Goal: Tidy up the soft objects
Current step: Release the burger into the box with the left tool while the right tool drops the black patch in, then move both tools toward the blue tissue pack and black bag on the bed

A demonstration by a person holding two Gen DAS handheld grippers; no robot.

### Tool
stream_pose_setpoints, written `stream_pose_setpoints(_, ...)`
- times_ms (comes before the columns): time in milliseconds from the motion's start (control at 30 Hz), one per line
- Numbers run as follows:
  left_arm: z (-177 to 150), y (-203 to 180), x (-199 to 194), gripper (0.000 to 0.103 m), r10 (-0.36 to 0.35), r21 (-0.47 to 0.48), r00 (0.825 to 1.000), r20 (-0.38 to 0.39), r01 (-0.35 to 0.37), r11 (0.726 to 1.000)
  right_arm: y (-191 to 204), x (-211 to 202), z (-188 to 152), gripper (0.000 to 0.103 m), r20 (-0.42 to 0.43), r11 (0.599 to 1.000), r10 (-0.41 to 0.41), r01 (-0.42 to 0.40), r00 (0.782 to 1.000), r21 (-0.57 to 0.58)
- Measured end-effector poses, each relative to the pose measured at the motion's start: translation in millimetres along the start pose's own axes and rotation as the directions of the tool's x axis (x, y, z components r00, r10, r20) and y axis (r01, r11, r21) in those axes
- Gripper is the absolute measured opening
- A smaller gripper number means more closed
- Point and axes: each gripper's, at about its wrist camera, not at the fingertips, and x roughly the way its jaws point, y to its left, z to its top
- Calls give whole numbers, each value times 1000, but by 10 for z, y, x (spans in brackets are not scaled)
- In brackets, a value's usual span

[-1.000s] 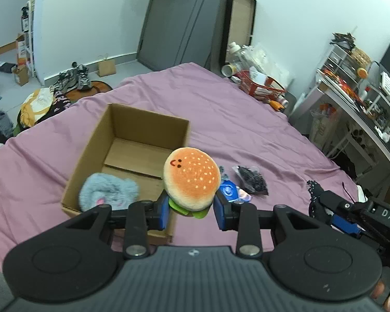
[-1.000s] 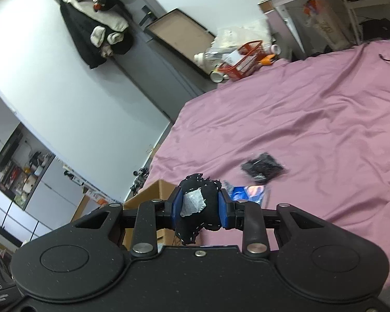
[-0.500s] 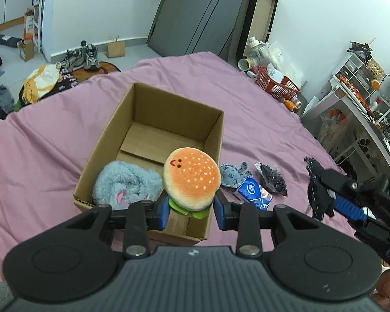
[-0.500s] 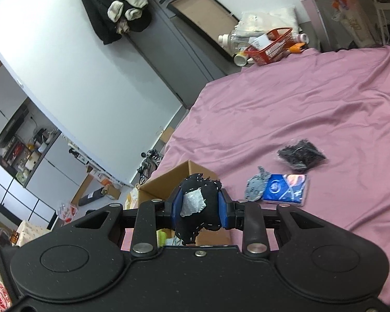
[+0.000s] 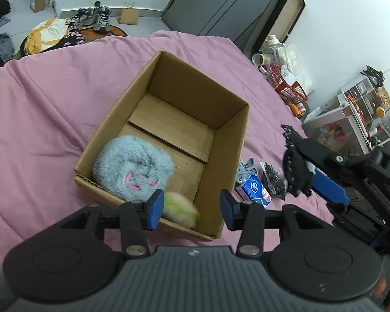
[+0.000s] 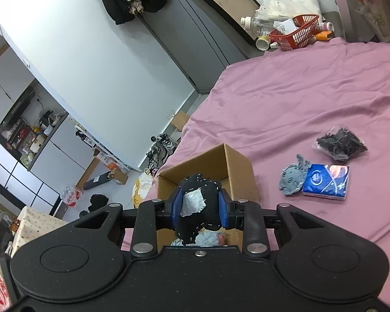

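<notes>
An open cardboard box (image 5: 228, 140) sits on the pink bed sheet (image 5: 39, 98). A fluffy grey-blue plush (image 5: 132, 166) lies in its near corner. My left gripper (image 5: 188, 208) is open just above the box's near wall, and the burger plush (image 5: 180, 209), blurred, is dropping into the box below it. My right gripper (image 6: 200, 206) is shut on a black soft item with a white tag (image 6: 200, 202), held beside the box (image 6: 241, 174); it also shows in the left wrist view (image 5: 297, 166).
On the sheet right of the box lie a small grey plush (image 6: 293, 175), a blue tissue pack (image 6: 325, 182) and a bag of black bits (image 6: 339, 144). A red basket (image 6: 295, 36) and bottles stand beyond the bed. Clothes and shoes (image 5: 91, 20) litter the floor.
My left gripper moved over the box, opened and let go of the burger plush, which falls into the box. My right gripper came nearer the box, still holding the black item.
</notes>
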Motion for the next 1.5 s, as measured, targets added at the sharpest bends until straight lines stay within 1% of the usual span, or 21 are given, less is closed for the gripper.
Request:
stream_pose_setpoints(100, 24, -1, -65, 45, 14, -4, 1000, 15, -14, 1000, 35, 31, -11, 32, -13, 1000, 11, -11, 1000, 6)
stream_pose_setpoints(167, 44, -25, -119, 45, 20, 4, 1000, 24, -20, 1000, 57, 54, -17, 43, -28, 1000, 8, -7, 1000, 9)
stream_pose_setpoints(233, 63, -48, -167, 45, 28, 13, 999, 26, -28, 1000, 35, 56, -23, 46, -32, 999, -2, 3, 999, 32)
stream_pose_setpoints(333, 93, -53, -264, 45, 66, 23, 997, 43, -67, 997, -14, 18, -20, 47, -38, 998, 18, -16, 999, 67)
stream_pose_setpoints(433, 116, -13, -356, 45, 80, 17, 995, 60, -81, 997, -34, -82, 1, 47, -25, 997, 10, -8, 1000, 71)
stream_pose_setpoints(500, 114, -13, -397, 51, 88, 17, 994, 69, -89, 996, -59, -152, 18, 47, -13, 997, 9, -8, 1000, 76)
stream_pose_setpoints(600, 88, -53, -417, 55, 94, 34, 993, 71, -96, 995, -132, -281, 45, 48, 8, 996, 9, -10, 1000, 87)
stream_pose_setpoints(667, 66, -116, -428, 57, 91, 58, 994, 67, -95, 994, -187, -365, 66, 50, 19, 996, 5, -7, 1000, 90)
stream_pose_setpoints(800, 10, -257, -520, 73, 92, 84, 991, 95, -100, 992, -328, -565, 123, 53, 40, 996, -14, 10, 999, 90)
stream_pose_setpoints(900, -29, -385, -583, 77, 87, 96, 989, 116, -98, 991, -424, -694, 166, 56, 54, 996, -22, 17, 998, 84)
stream_pose_setpoints(967, -58, -478, -608, 77, 81, 105, 989, 124, -95, 990, -486, -756, 193, 60, 65, 997, -25, 20, 998, 78)
stream_pose_setpoints(1100, -142, -655, -633, 78, 81, 125, 988, 133, -98, 987, -600, -903, 235, 61, 85, 998, -28, 22, 996, 64)
stream_pose_setpoints(1133, -164, -698, -635, 78, 79, 131, 988, 133, -97, 987, -624, -922, 243, 63, 87, 998, -28, 23, 996, 63)
stream_pose_setpoints(1167, -188, -742, -637, 78, 77, 138, 988, 134, -96, 986, -654, -949, 254, 69, 89, 998, -30, 24, 996, 63)
stream_pose_setpoints(1233, -230, -818, -635, 78, 78, 149, 988, 135, -98, 984, -719, -1011, 271, 75, 102, 998, -34, 28, 994, 61)
stream_pose_setpoints(1300, -266, -889, -634, 78, 77, 158, 988, 136, -99, 983, -790, -1066, 286, 75, 113, 998, -36, 29, 993, 59)
stream_pose_setpoints(1500, -345, -1112, -604, 78, 83, 184, 986, 144, -110, 977, -1023, -1117, 363, 75, 109, 996, -43, 35, 993, 77)
